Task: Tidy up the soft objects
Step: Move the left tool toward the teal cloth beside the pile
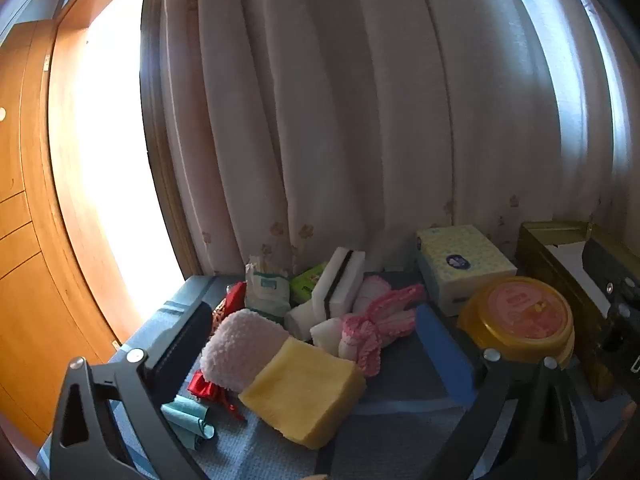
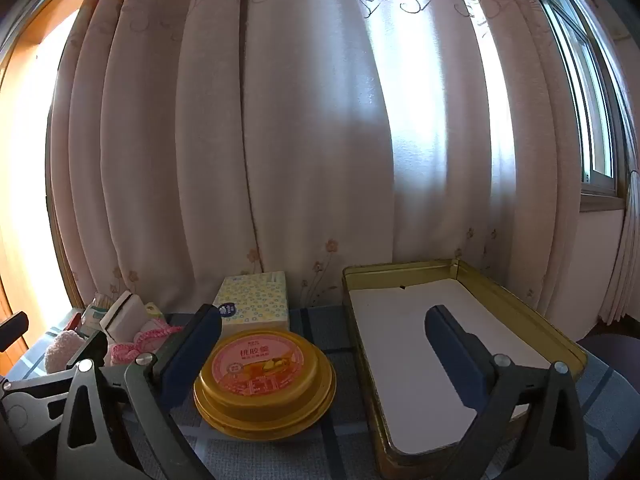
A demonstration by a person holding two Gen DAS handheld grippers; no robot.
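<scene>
The left wrist view takes in the heap of soft things on the blue checked surface (image 1: 400, 400): a yellow sponge (image 1: 302, 390) nearest, touching a fluffy pink cloth (image 1: 240, 346), with a pink crocheted piece (image 1: 376, 320), white sponges (image 1: 340, 284), a red bow (image 1: 206, 386) and a rolled teal cloth (image 1: 190, 418) around them. The left hand-held gripper (image 1: 316, 344) hangs over this heap, its jaws spread wide with nothing between them.

The right wrist view shows only a sliver of that heap at its left edge. It gives instead the full gold tin tray (image 2: 520, 304), lined with a white sheet (image 2: 400, 344) and holding nothing else that I can make out. The right hand-held gripper (image 2: 324, 344) is also wide open and empty-handed, one finger beside a gold lidded tub (image 2: 264, 376), the other over the tray. A tissue box (image 2: 254, 300) stands just behind the tub.
</scene>
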